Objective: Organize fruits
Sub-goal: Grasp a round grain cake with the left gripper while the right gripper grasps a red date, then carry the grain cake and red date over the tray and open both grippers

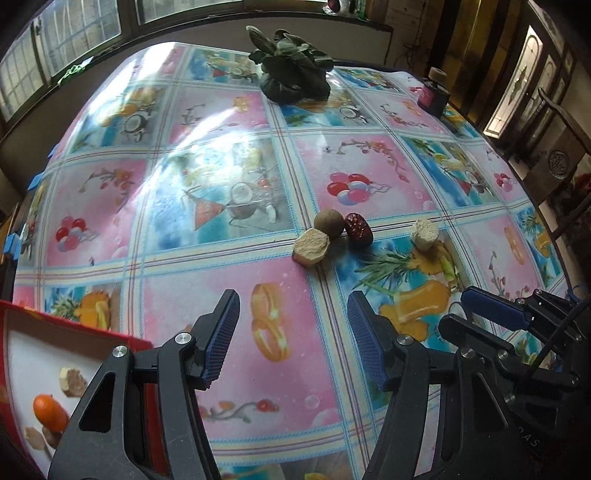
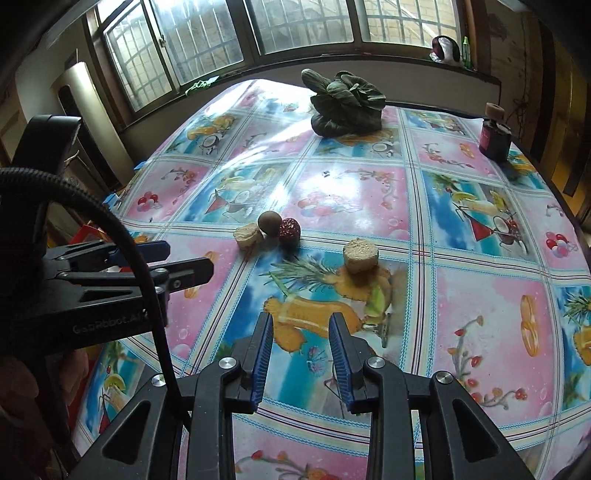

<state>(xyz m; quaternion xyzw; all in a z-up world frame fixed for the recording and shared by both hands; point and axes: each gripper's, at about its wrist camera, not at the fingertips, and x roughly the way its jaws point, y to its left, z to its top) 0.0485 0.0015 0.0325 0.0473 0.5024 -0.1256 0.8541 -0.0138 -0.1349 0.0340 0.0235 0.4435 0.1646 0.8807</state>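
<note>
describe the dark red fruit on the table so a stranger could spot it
On the fruit-print tablecloth, find the three-piece cluster near the middle. The red date is its right-hand piece, touching the round brown fruit: wrinkled, glossy, the only red one.

Daylight from windows (image 2: 303,26); tablecloth (image 1: 207,122) glare; fisheye warp.

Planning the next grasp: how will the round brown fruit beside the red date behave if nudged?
The round brown fruit looks nearly spherical, so it probably rolls easily on the glossy tablecloth. It touches the pale cut piece and seems to touch the red date, so pushing may shift those too.
</note>
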